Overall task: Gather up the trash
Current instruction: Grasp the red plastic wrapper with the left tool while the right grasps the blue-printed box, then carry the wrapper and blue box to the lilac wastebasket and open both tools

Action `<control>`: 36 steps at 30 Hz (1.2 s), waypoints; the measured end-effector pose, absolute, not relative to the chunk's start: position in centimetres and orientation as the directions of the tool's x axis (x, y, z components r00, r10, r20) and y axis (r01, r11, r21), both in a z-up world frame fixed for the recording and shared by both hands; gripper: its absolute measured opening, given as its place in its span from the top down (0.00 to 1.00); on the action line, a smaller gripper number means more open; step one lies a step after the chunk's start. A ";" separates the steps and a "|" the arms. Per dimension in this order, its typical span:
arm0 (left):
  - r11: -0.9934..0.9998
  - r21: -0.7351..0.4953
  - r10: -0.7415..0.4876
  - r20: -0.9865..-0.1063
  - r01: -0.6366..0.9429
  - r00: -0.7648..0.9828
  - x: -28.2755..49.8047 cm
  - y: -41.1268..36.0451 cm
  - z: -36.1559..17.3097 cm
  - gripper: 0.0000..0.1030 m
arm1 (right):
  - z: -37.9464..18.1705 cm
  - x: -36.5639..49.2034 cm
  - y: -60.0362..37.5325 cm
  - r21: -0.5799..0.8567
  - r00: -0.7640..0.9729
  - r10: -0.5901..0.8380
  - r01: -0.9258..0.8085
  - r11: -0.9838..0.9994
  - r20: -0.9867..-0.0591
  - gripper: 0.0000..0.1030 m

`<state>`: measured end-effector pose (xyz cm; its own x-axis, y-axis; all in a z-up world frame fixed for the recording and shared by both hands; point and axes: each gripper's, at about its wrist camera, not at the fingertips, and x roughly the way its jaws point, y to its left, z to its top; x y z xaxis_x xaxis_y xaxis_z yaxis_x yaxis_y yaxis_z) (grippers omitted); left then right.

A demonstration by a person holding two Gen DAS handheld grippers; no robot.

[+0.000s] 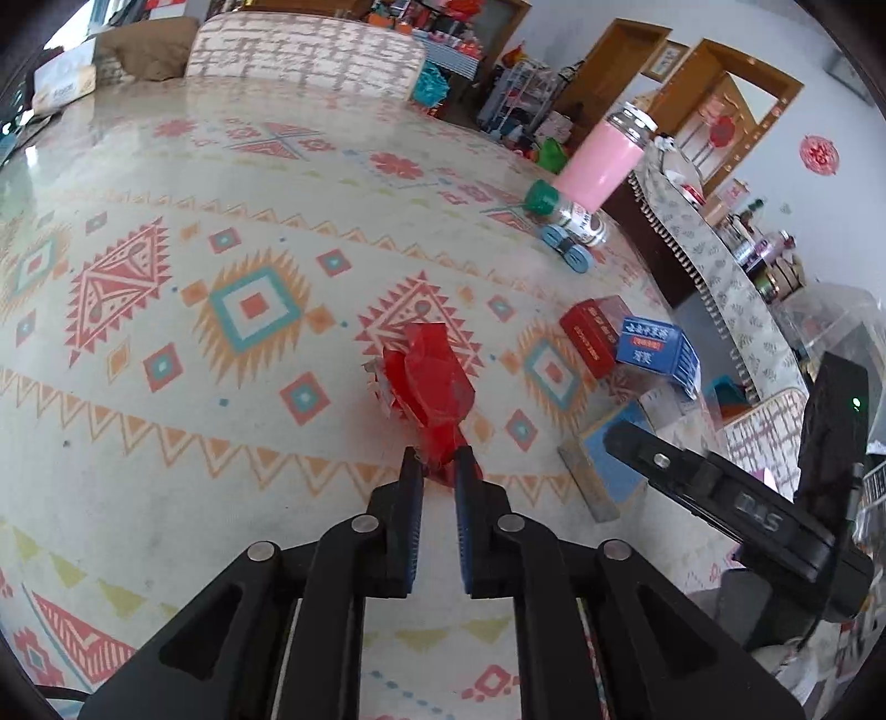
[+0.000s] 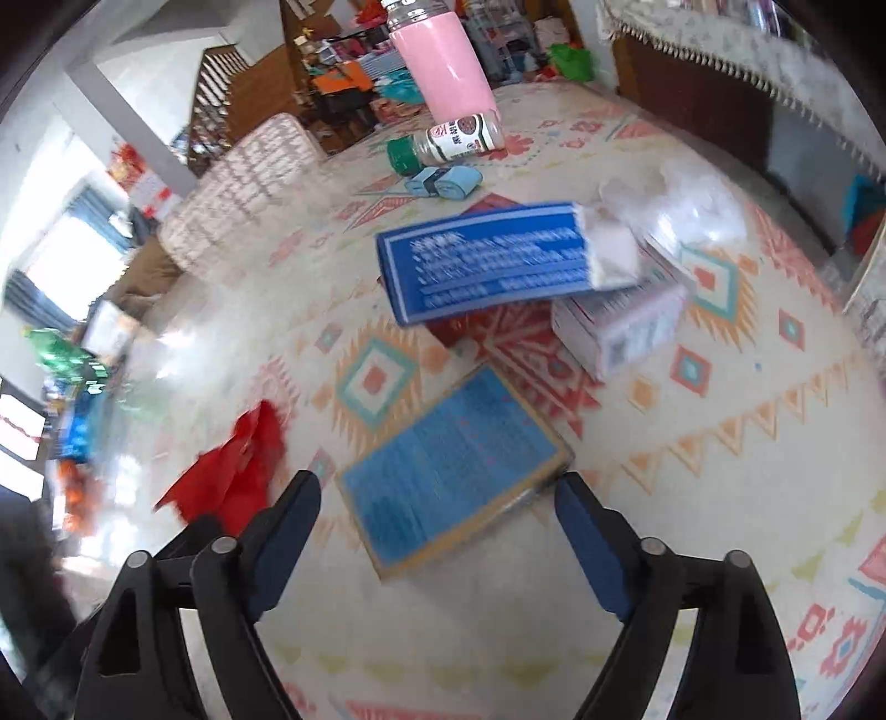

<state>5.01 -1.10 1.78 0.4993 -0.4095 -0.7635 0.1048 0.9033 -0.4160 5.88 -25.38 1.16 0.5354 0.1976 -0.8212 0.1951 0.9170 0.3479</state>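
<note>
My left gripper [image 1: 438, 462] is shut on the near end of a crumpled red wrapper [image 1: 429, 382], which rests on the patterned tablecloth [image 1: 166, 277]. The wrapper also shows in the right wrist view [image 2: 232, 471], at the left. My right gripper [image 2: 437, 498] is open and empty, hovering over a flat blue booklet [image 2: 451, 465]. Beyond it a blue box [image 2: 487, 260] leans on a red box [image 2: 498, 327] and a white box [image 2: 626, 327]. Crumpled clear plastic [image 2: 681, 210] lies behind them.
A pink flask [image 2: 443, 61], a green-capped jar on its side [image 2: 448, 141] and small blue rolls [image 2: 443, 180] sit at the table's far side. A cushioned chair back [image 1: 304, 50] stands beyond the table. A cabinet with a lace cover [image 1: 720, 266] stands on the right.
</note>
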 end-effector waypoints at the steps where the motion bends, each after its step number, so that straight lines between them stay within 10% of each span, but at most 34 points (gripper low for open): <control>1: 0.900 -0.424 -0.416 -0.760 0.104 0.500 5.0 -1.0 1.8 0.81 | 1.1 6.2 -24.9 0.325 0.536 0.171 0.208 0.923 -0.827 0.10; 10: 0.870 -0.488 -0.446 -0.712 0.076 0.543 4.9 0.5 2.4 0.46 | 0.8 7.1 -23.0 0.111 0.526 -0.041 0.254 0.961 -0.849 0.25; 14: 0.874 -0.483 -0.428 -0.714 0.053 0.554 5.3 0.9 2.0 0.45 | 0.9 6.3 -23.4 0.089 0.532 -0.042 0.218 0.972 -0.845 0.42; 25: 0.938 -0.314 -0.342 -0.759 0.149 0.554 5.7 -3.0 0.9 0.44 | 1.1 -0.4 -24.5 0.104 0.547 0.015 0.132 0.986 -0.837 0.42; 27: 0.937 -0.306 -0.348 -0.763 0.170 0.544 5.6 -3.3 0.9 0.49 | 1.1 -1.7 -24.8 0.121 0.552 0.036 0.119 0.985 -0.833 0.42; 29: 0.930 -0.317 -0.366 -0.769 0.183 0.524 5.5 -3.1 0.7 0.88 | 1.1 -2.6 -25.0 0.132 0.555 0.049 0.111 0.985 -0.830 0.42; 36: 0.903 -0.400 -0.414 -0.717 0.156 0.561 5.1 -1.3 1.7 0.93 | 1.4 -6.1 -26.6 0.176 0.581 0.087 0.098 0.980 -0.809 0.42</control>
